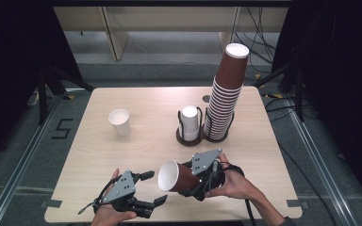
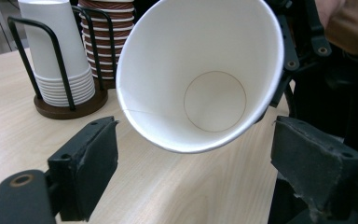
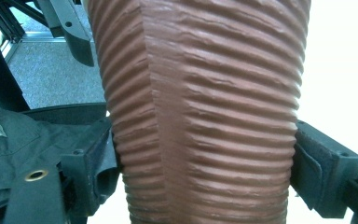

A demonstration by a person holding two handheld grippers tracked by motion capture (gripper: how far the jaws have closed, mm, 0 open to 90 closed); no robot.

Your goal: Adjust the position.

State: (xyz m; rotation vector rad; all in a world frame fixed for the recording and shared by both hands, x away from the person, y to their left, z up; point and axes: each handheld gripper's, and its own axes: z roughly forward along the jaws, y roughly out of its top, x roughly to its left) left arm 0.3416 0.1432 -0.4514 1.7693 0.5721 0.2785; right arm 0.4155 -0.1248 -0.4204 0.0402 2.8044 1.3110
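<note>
Nearest the desk's [image 1: 136, 160] front edge: left hand-held gripper [image 1: 150, 189], jaws spread, nothing between the pads, pointed at the mouth of the brown ribbed cup [image 1: 175, 176]. Seen from the left gripper view as a white interior [image 2: 200, 74] hanging just ahead of and between the two black jaws, not touched by them. Just right of that, the right hand-held gripper [image 1: 195, 181], pinching the brown ribbed cup across its body, pads pressed on both sides of the ribbed wall [image 3: 205, 121]. Cup held on its side, above the desk near the front edge, open mouth turned toward the left hand-held gripper.

Farther back from the cup, near the desk's middle: a dark wire holder [image 1: 189, 136] with a short stack of white cups [image 1: 190, 120]. Touching that holder on its right, a second holder bearing a tall leaning stack of brown cups [image 1: 225, 94]. Well to the left of the holders, a lone white cup [image 1: 119, 122] standing upright. Beyond the desk's far edge, grey floor and loose cables [image 1: 264, 52].
</note>
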